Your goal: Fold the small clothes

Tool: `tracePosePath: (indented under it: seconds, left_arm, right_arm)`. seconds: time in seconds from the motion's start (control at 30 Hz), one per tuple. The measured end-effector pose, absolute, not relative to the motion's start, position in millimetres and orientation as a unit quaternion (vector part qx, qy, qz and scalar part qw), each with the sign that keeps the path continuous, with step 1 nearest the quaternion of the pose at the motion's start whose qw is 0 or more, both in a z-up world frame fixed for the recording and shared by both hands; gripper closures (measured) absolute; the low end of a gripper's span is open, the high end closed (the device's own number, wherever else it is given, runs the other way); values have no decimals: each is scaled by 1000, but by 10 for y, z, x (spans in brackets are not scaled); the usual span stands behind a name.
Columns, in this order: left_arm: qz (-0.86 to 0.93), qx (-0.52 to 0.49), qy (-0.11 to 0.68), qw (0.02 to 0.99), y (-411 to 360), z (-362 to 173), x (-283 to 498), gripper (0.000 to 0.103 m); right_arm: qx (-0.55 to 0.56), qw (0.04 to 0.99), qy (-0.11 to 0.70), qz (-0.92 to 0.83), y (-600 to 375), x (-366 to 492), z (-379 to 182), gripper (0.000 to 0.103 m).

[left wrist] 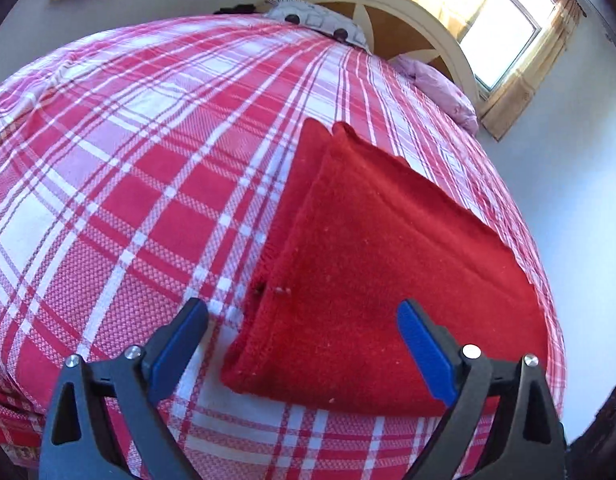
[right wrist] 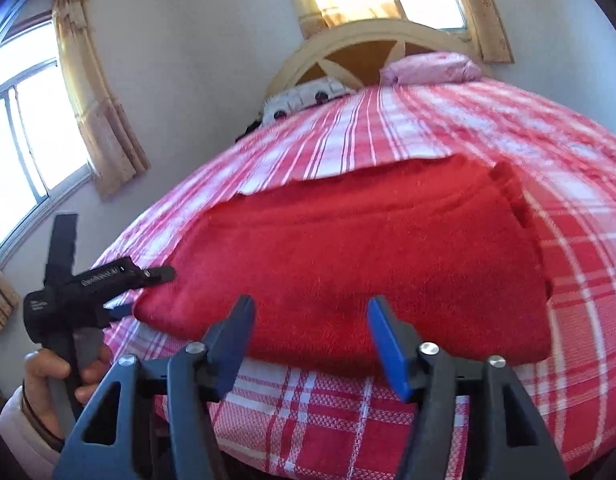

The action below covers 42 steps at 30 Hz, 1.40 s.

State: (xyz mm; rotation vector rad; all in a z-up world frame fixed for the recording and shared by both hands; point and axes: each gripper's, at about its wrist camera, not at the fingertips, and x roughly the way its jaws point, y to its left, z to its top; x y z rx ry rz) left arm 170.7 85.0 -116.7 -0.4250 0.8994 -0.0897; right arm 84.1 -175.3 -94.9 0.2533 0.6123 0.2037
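A red cloth lies folded on the bed, near the close edge of the mattress and on its right part in the left wrist view. It is a thick fuzzy fabric, folded in layers; at its far end two corners stand a little apart, one layer under the other. The bed has a red and white checked cover.

The left gripper hangs over the near left corner of the cloth. Its jaws are spread wide and hold nothing; the left finger is above the checked cover, the right finger above the red fabric. In the right wrist view this gripper shows at the left side, with its tips at the left corner of the cloth, and the hand that holds its handle is below it. If the tips touch the fabric I cannot tell.

The right gripper is in front of the near long edge of the cloth, jaws released and empty.

At the far end of the bed are a curved headboard, a pink pillow and a patterned pillow. A window with curtains is behind.
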Motion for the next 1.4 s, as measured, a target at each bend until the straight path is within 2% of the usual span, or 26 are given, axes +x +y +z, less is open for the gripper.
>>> tracePosePath:
  seconds: [0.07,0.1,0.13,0.27,0.3,0.33,0.4,0.6,0.87,1.4]
  left_arm:
    - [-43,-194,430,881,794,-1171,1712,8]
    - [-43,-191,427,883,779,-1173,1707,17]
    - [-47,-193,426,883,777,-1177,1705,30]
    - [-47,-221,421,878,882,-1210,1702,62]
    - [-47,-233,422,875,921,-1225,1709,78]
    - [-57,-251,424,868,960,-1241,1723,85]
    - [-63,-267,421,865,997,-1224,1707,88]
    - [-70,-229,384,892,829,-1029,1632,89]
    - [-95,-152,330,927,528,-845,1550,90]
    - [-138,-64,292,944,143,-926,1518,90]
  right_arm:
    - [124,940,300,104,-1760,855,-916,43]
    - [126,939,302,107,-1764,856,-915,43]
    - [129,938,302,108,-1765,850,-915,42]
    - [132,936,305,115,-1747,823,-917,43]
    - [130,936,306,116,-1740,827,-913,43]
    - [129,935,308,116,-1731,842,-907,43]
    - [132,933,312,122,-1727,887,-880,43]
    - [132,927,313,156,-1684,1198,-584,42]
    - [133,882,376,252,-1091,1964,-362,42]
    - [85,793,526,295,-152,2944,-754,39]
